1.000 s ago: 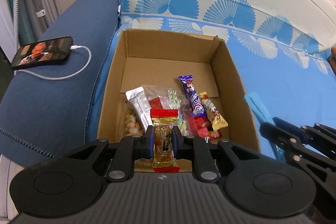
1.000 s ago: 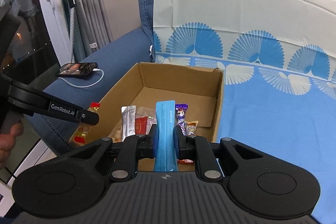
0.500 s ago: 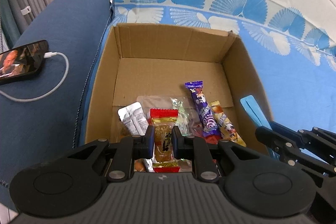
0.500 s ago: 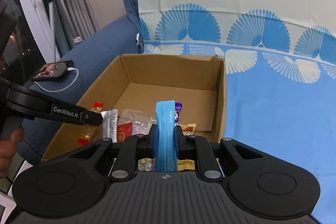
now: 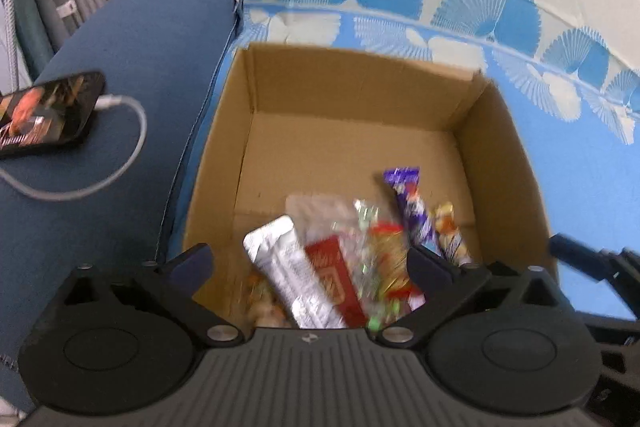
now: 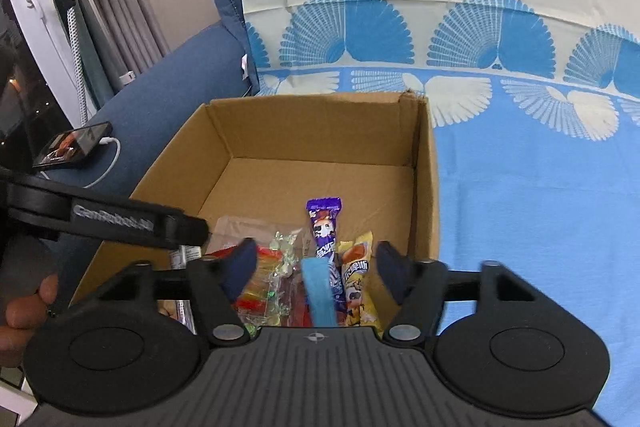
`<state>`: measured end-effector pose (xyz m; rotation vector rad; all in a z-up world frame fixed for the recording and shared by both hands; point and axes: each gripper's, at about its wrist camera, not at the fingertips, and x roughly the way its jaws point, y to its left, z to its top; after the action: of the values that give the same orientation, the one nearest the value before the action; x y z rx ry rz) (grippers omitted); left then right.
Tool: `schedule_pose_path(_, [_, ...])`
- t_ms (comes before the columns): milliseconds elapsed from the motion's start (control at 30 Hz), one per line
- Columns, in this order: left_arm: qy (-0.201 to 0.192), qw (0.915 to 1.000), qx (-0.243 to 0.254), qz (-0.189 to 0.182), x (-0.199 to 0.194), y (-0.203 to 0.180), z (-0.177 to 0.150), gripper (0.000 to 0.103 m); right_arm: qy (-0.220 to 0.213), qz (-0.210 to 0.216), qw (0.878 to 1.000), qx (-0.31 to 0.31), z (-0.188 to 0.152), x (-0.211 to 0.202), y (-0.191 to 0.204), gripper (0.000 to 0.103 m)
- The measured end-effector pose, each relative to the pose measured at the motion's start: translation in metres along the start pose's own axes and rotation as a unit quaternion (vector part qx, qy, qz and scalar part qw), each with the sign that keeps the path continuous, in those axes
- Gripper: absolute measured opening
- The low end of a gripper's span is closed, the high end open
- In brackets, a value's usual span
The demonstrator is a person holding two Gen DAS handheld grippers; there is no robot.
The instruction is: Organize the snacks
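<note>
Blue patterned sofa carries the cardboard box (image 6: 424,163). Both my left claw (image 5: 308,263) and right claw (image 6: 314,267) hang wide, empty; snacks (image 5: 344,259) lie inside. I judge sorting nearly done.

Plain brown corrugated cardboard box (image 6: 424,163) on a sky-blue bedspread (image 6: 540,211) printed with cream and deeper blue fan shapes, next to a solid navy fabric sofa arm (image 5: 132,67). Inside it's a colour jumble: a purple wrapped bar (image 6: 326,231) with white lettering, a yellow-orange cartoon packet (image 6: 358,279), a shiny silver foil sachet (image 5: 280,267), a flat red packet (image 5: 334,275) with gold print, a light blue strip packet (image 6: 318,291). Black phone (image 5: 48,115), white cable (image 5: 120,151).
</note>
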<state>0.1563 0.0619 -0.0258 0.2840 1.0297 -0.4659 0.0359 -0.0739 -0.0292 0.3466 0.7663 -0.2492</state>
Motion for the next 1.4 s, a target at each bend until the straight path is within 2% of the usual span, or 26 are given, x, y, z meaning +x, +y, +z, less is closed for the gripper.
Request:
schedule_pose_path(100, [0.013, 0.9998, -0.005, 0.011, -0.008, 0.006, -0.016, 0.103, 0.008, -0.003, 1.0, 0.01, -0.006, -0.013, 0.003, 0.092])
schedule_pose_path(200, [0.022, 0.9995, -0.006, 0.02, -0.023, 0.012, -0.036, 0.103, 0.019, 0.004, 1.0, 0.024, -0.021, -0.035, 0.011, 0.099])
schedule_pose_path(300, [0.021, 0.9993, -0.009, 0.029, -0.042, 0.012, -0.062, 0.103, 0.004, -0.002, 1.0, 0.01, -0.038, -0.063, 0.025, 0.103])
schedule_pose_path(433, [0.002, 0.999, -0.005, 0.043, -0.071, 0.008, -0.091, 0.103, -0.016, -0.019, 0.999, -0.026, -0.059, -0.093, 0.038, 0.103])
schedule_pose_path(600, [-0.028, 0.9974, 0.029, 0.06, -0.102, -0.002, -0.115, 0.103, -0.032, -0.036, 0.998, -0.033, -0.072, -0.121, 0.043, 0.103])
schedule_pose_path(800, [-0.07, 0.9956, 0.02, 0.058, -0.134, -0.005, -0.135, 0.103, -0.049, -0.048, 0.997, -0.037, -0.084, -0.153, 0.046, 0.103])
schedule_pose_path(967, [-0.078, 0.9942, 0.024, 0.07, -0.152, -0.009, -0.149, 0.103, -0.069, -0.051, 0.995, -0.054, -0.095, -0.176, 0.053, 0.103])
schedule_pose_path(1167, [-0.116, 0.9899, 0.006, 0.082, -0.174, -0.007, -0.166, 0.103, -0.085, -0.045, 0.993, -0.061, -0.103, -0.192, 0.06, 0.103])
schedule_pose_path(1400, [-0.104, 0.9926, 0.006, 0.063, -0.181, 0.0, -0.17, 0.103, -0.102, -0.047, 0.991, -0.07, -0.106, -0.205, 0.065, 0.103])
